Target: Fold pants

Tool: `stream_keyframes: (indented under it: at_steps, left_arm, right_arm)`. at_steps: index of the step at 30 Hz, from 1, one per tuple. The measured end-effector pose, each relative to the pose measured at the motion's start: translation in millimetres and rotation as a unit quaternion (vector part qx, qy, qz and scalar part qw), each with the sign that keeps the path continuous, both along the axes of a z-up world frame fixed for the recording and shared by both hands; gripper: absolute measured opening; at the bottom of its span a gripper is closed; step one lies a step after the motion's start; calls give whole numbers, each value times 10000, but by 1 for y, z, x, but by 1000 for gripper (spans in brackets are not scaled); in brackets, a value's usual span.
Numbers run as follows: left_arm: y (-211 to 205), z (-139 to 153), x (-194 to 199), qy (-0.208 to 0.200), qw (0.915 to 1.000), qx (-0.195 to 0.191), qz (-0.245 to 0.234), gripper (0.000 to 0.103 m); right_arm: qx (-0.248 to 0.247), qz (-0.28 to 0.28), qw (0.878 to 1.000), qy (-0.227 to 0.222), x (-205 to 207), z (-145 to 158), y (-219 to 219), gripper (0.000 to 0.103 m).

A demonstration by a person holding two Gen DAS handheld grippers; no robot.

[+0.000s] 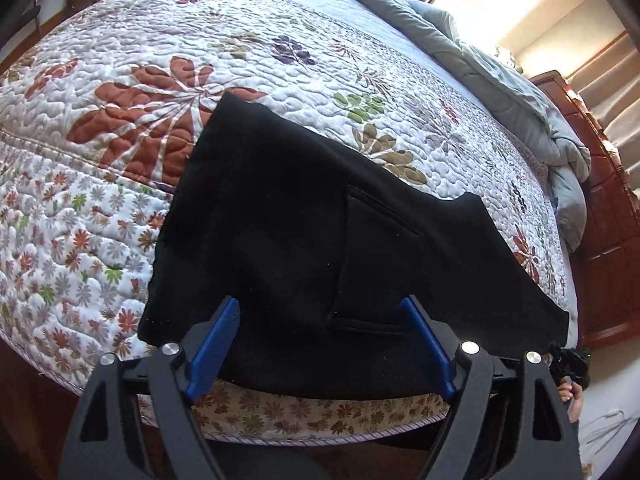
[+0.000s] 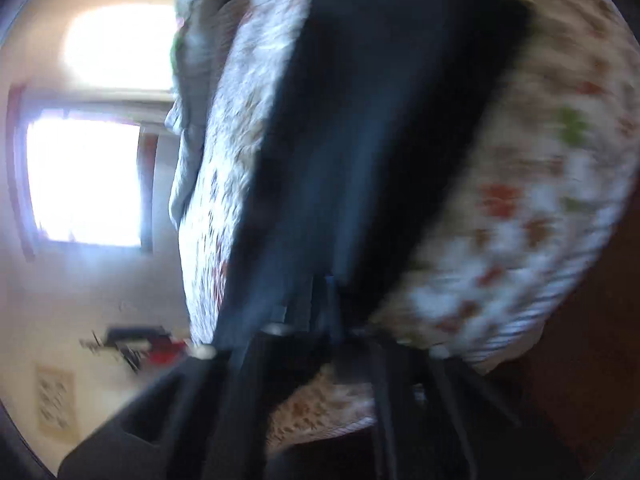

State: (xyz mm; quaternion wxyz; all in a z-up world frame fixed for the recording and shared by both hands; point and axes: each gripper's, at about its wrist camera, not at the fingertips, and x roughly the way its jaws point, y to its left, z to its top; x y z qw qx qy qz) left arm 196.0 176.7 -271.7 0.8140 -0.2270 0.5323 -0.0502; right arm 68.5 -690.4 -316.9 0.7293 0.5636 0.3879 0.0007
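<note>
Pants (image 1: 296, 236), black and soft, lie flat on the flowery quilt (image 1: 132, 92) that covers the bed. They sit near the front edge of the quilt, and the bottom part of them hangs a little over that edge. A pocket (image 1: 384, 264) shows on the pants as a sewn square shape, toward the right side of them. One corner of the pants points up toward the big red-brown leaf picture on the quilt.

The left gripper (image 1: 322, 312) hovers just above the front part of the pants. Its two blue fingers (image 1: 212, 352) stand far apart, one on each side, and nothing is pinched between them. The black cloth only shows in the wide gap.

The right gripper (image 2: 320, 304) is seen in a very blurry picture. Its jaws are squeezed all the way together, right at the near edge of the pants, and the dark cloth seems to run up from them. The blur makes it too hard to say for sure if cloth is caught inside.

Behind the quilt, at its far edge, a pale grey-blue blanket (image 1: 520, 92) lies in a bunched heap. Beside the quilt, on its right side, stands a dark red wooden bed board (image 1: 608, 216). A bit of a hand (image 1: 570, 394) peeks out near the quilt's front right corner.
</note>
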Motion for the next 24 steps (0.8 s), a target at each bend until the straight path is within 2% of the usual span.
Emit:
stream_keyframes:
  at_steps: [1,2,4,6,7,8,9,10,12,13,15,16,17,19,24]
  left_arm:
    - [1,1,-1,-9,10000,-25,8,82]
    - [2,3,-2,-36,10000,-60,28,82]
    - [3,5,-4,-115,9998,-118,55,83]
    - [4,4,-7,-184,9997,-147,113,83]
    - [5,3,-9,-218,9994,-181,178,83]
    - [6,1,-10,-245,9991,-229,240,83]
    - [7,0,-12,-269,9988,-285,304,84]
    - [7,-1,-14,-288,9985,-323,348,86]
    - [7,-2,-17,-344,9981,-349,382,87]
    - [7,-2,-18,-371,9980,-342,381,89]
    - [5,-5,-19,-415,9980,-287,388,90]
    - [3,-6,-19,-429,9979,-259,405,91]
    - [2,-7,-19,-454,9978,-235,428,92]
    - [-2,-10,-21,-532,9973,-163,485,95]
    - [-14,-12,-19,-454,9981,124,395,99]
  right_arm:
    - [-69,-134,9999,-70,-5,5,-6,8]
    - [-116,-348,9990,-244,-10,13,-15,25]
    - [37,-578,9963,-642,-18,21,-24,43]
    - [58,-638,9950,-770,-11,21,-35,44]
    - [76,-705,9955,-621,-7,13,-45,38]
    - [195,-803,9954,-482,-6,0,-58,15]
    - [295,-924,9945,-397,-7,-8,-69,4]
    - [293,-1047,9933,-384,-10,-12,-80,1]
    - [229,-1312,9897,-533,-22,-7,-104,2]
    - [279,-1386,9880,-625,-27,-5,-111,7]
    - [197,-1662,9826,-809,-43,4,-124,24]
    - [183,-1850,9788,-866,-52,7,-129,41]
    - [190,-1940,9768,-891,-58,8,-130,46]
    - [308,-1976,9749,-976,-67,2,-132,46]
    - [417,-1609,9807,-1034,-66,3,-117,46]
